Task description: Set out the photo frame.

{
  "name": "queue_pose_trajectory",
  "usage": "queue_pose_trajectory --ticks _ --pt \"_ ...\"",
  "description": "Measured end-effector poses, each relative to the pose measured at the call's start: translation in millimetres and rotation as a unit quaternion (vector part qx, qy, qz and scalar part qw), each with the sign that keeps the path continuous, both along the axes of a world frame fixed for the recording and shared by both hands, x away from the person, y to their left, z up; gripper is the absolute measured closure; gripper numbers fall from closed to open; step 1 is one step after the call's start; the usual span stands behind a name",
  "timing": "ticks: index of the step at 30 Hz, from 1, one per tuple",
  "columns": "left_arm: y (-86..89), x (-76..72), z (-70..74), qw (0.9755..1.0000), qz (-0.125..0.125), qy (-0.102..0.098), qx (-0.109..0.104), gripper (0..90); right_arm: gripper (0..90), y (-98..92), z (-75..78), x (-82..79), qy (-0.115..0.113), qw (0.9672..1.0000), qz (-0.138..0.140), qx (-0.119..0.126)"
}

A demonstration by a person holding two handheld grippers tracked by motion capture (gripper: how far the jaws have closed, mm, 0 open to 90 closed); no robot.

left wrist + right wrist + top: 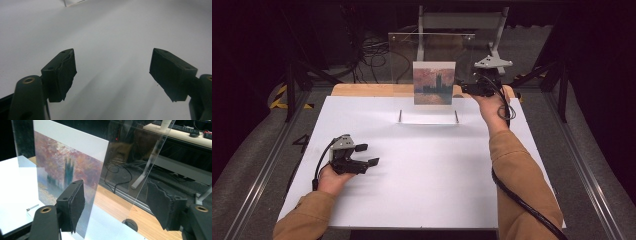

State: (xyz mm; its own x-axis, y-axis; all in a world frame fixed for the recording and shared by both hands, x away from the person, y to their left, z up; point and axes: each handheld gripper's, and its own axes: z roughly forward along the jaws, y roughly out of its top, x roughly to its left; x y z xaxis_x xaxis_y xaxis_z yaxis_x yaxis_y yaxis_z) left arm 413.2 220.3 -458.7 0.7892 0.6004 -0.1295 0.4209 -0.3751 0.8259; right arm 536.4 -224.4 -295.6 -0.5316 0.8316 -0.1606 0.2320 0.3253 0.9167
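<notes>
Right gripper (468, 89) up at the far edge of the white board (422, 170), level with the right side of the painted print (434, 82), jaws spread wide and holding nothing. Print standing upright near the middle of that far edge, leaning against or set in front of the clear acrylic panel (462, 52) (hard to tell whether the two touch). From the right gripper view, print edge (96, 182) sitting between the open jaws, nearer the left pad (76, 203), with the clear sheet running off to the right pad. Likely step: pinching the print by its right edge. Best done by centring that edge in the gap first, squaring the pads to the print's face, then closing slowly, taking only the print and not the acrylic along with it (thin card, probably prone to bending or tipping if nudged sideways). Two small metal pins (400, 115) on the board just in front of the print, worth avoiding. Left gripper (363, 161) low at the near left of the board, jaws wide apart, empty, bare white surface under them.
</notes>
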Motion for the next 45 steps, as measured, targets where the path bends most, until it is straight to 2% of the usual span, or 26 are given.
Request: queue_pose_trajectory --ticks 4,5,6,8,10,13,14,17,24,28,30,31,35,39,41,45 --pt "-1.0 0.4 0.9 1.0 -0.005 -0.005 0.0 21.4 30.1 -2.5 1.3 -2.6 -0.003 1.0 0.003 0.004" --pt "-1.9 -0.5 1.1 1.0 -0.003 0.001 -0.005 21.4 30.0 -4.0 2.2 -4.3 -0.002 1.0 0.005 0.008" --pt "-1.5 -0.1 2.2 1.0 -0.004 -0.006 0.003 21.4 29.9 -5.2 2.8 -5.5 -0.002 0.9999 0.005 0.011" --pt "-3.2 -1.0 3.7 1.0 -0.006 -0.002 -0.006 21.5 29.4 -8.8 4.8 -9.0 0.001 0.9998 0.009 0.019" --pt "-2.9 -0.6 6.4 0.9999 -0.009 -0.008 -0.004 21.5 27.2 -14.7 8.7 -14.9 0.008 0.9993 0.023 0.029" --pt "-3.5 -2.1 11.0 0.9998 -0.012 -0.007 -0.014 21.4 25.1 -18.8 12.8 -20.5 0.012 0.9986 0.039 0.035" --pt "-2.8 -2.0 12.9 0.9998 -0.014 -0.014 -0.008 21.4 24.5 -20.9 15.2 -24.2 0.013 0.9982 0.046 0.037" --pt "-4.0 -4.4 16.3 0.9997 -0.019 -0.011 -0.014 21.3 20.3 -28.7 21.8 -37.2 0.02 0.9966 0.069 0.04" --pt "-7.8 -12.7 22.9 0.9994 -0.027 -0.015 -0.013 20.7 12.5 -52.4 28.3 -71.9 0.026 0.9941 0.093 0.05" --pt "-7.2 -18.5 26.4 0.9995 -0.024 -0.009 -0.019 19.4 4.2 -65.9 26.0 -92.0 0.036 0.994 0.093 0.045" --pt "-5.0 -20.1 28.6 0.9994 -0.026 -0.018 -0.014 19.0 2.1 -70.5 24.4 -100.2 0.04 0.9937 0.094 0.045" --pt "-4.6 -21.5 29.4 0.9994 -0.025 -0.016 -0.016 18.5 0.9 -73.8 23.4 -106.2 0.04 0.9935 0.096 0.045" --pt "-1.3 -28.3 32.4 0.9994 -0.018 -0.016 -0.024 16.5 0.1 -83.4 19.9 -125.3 0.037 0.993 0.1 0.052" --pt "2.8 -32.8 35.1 0.9991 -0.019 -0.026 -0.025 13.0 0.1 -90.6 13.8 -140.0 0.039 0.9922 0.103 0.058" --pt "5.1 -35.7 36.3 0.9989 -0.022 -0.031 -0.029 11.9 0.1 -94.2 8.3 -148.6 0.038 0.9929 0.101 0.051" --pt "8.5 -40.7 37.2 0.9987 -0.018 -0.033 -0.035 10.7 0.0 -101.4 -5.4 -162.4 0.043 0.9927 0.1 0.053"
